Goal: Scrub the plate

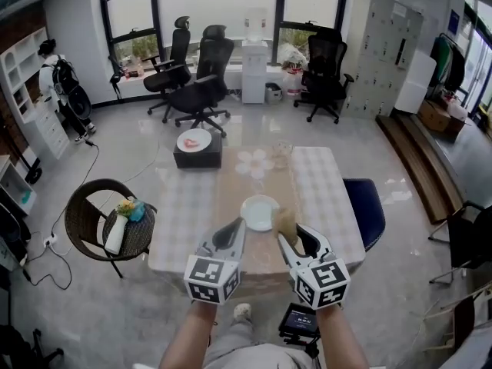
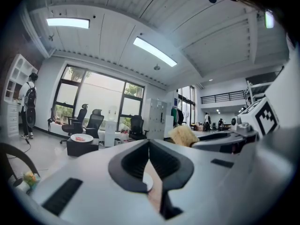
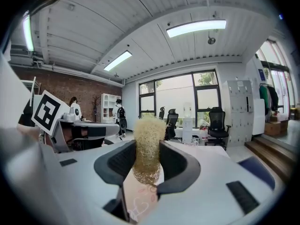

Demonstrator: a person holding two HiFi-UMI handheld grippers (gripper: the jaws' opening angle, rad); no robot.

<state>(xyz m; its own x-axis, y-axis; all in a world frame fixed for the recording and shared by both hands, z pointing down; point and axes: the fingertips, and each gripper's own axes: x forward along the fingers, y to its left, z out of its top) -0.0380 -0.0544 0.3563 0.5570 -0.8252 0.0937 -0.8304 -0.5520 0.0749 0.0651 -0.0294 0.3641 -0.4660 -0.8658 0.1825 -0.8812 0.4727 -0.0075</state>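
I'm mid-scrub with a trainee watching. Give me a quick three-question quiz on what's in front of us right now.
1. What does the right gripper hold?
A) a straw-coloured scrubber
B) a blue cloth
C) nothing
2. True or false: the left gripper is clamped on the rim of the white plate.
3. Fill in: in the head view, the scrubber sits by the plate's ____ edge, over the table.

Key
1. A: its jaws are closed on the scrubber.
2. False: its jaws are together with nothing between them.
3. right
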